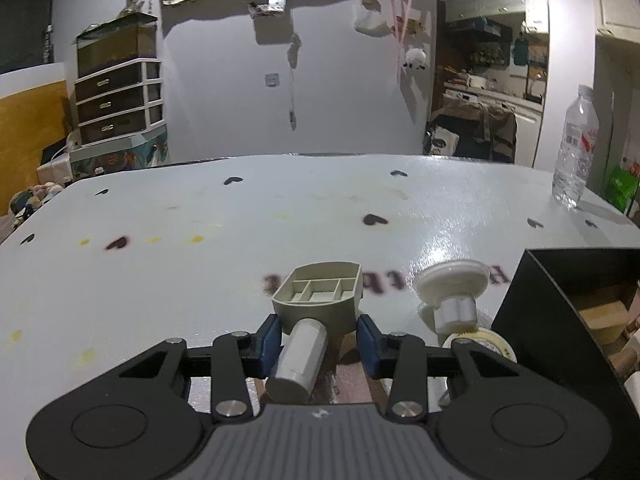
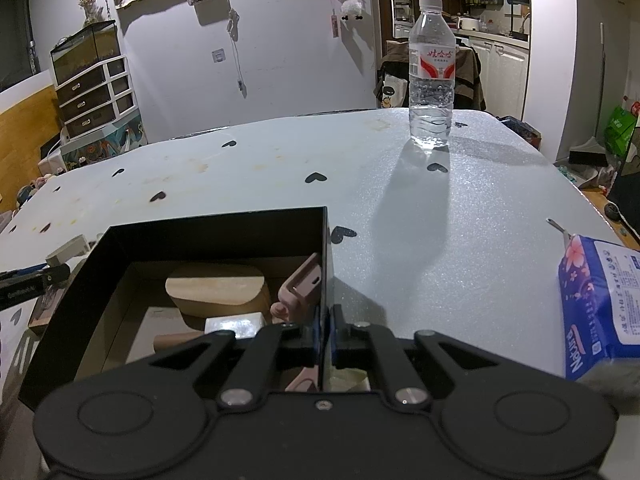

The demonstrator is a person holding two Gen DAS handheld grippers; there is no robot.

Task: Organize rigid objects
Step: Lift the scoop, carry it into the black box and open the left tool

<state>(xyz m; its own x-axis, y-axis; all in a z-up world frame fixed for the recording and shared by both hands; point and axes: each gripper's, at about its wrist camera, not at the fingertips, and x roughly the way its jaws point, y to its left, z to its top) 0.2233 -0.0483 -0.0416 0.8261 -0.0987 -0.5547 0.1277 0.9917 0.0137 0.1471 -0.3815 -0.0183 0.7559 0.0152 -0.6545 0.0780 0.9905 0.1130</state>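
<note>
A grey-beige stamp-like piece (image 1: pixel 320 292) with a ribbed hollow head and a round handle lies tilted on the pale table (image 1: pixel 200 248), handle toward the camera. My left gripper (image 1: pixel 318 336) has its blue pads against both sides of the head. To the right stand a white flanged spool (image 1: pixel 452 284) and a yellowish roll (image 1: pixel 488 344). The black box (image 2: pixel 216 224) holds a wooden block (image 2: pixel 218 292), a pink piece (image 2: pixel 304 284) and a white block (image 2: pixel 234 326). My right gripper (image 2: pixel 325 336) is shut on the box's right wall.
A clear water bottle (image 2: pixel 432 76) stands far back on the table, at the right edge in the left wrist view (image 1: pixel 576 148). A blue tissue pack (image 2: pixel 600 308) lies near the right edge. Drawers and clutter sit beyond the table's far left side.
</note>
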